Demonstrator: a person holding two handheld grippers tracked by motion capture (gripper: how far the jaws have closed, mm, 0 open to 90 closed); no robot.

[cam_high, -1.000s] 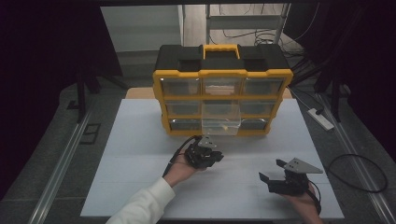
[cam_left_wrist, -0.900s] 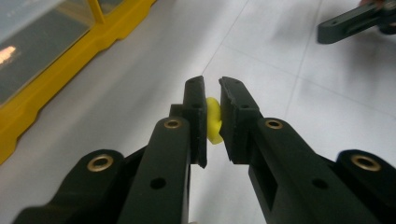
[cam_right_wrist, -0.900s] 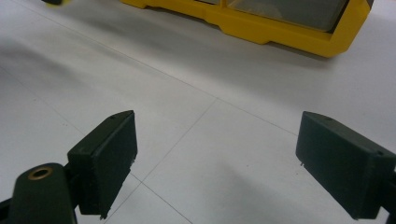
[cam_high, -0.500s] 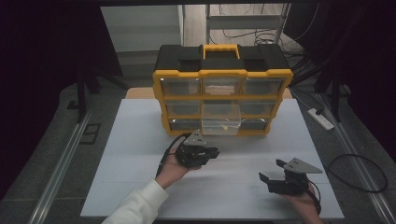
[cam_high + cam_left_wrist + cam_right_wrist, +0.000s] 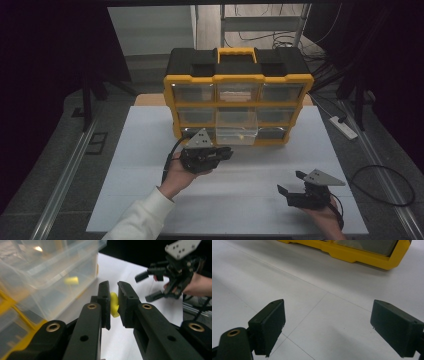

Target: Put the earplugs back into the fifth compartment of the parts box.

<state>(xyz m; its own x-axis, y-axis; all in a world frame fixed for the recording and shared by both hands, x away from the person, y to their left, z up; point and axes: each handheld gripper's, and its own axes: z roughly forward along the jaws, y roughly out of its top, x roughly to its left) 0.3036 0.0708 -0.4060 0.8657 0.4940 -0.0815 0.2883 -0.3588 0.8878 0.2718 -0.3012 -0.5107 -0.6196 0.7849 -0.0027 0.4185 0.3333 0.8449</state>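
A yellow and black drawer organizer (image 5: 239,80) stands at the back of the white table. Its bottom middle clear drawer (image 5: 237,134) is pulled out, and a small yellow piece (image 5: 71,280) lies inside it. My left gripper (image 5: 226,153) hovers just in front of that drawer, shut on another small yellow piece (image 5: 114,304) between its jaws. My right gripper (image 5: 289,186) rests low at the front right of the table, open, with nothing between its fingers (image 5: 269,323). In the left gripper view the right gripper (image 5: 150,282) shows farther off, held by a hand.
The white table (image 5: 250,195) has free room between the two grippers. A power strip (image 5: 343,127) lies on the floor at the right, with cables (image 5: 385,185) beside it. A metal rail (image 5: 67,175) runs along the table's left side.
My left gripper has shifted left and slightly back, nearer the pulled-out drawer. The right gripper has stayed in place.
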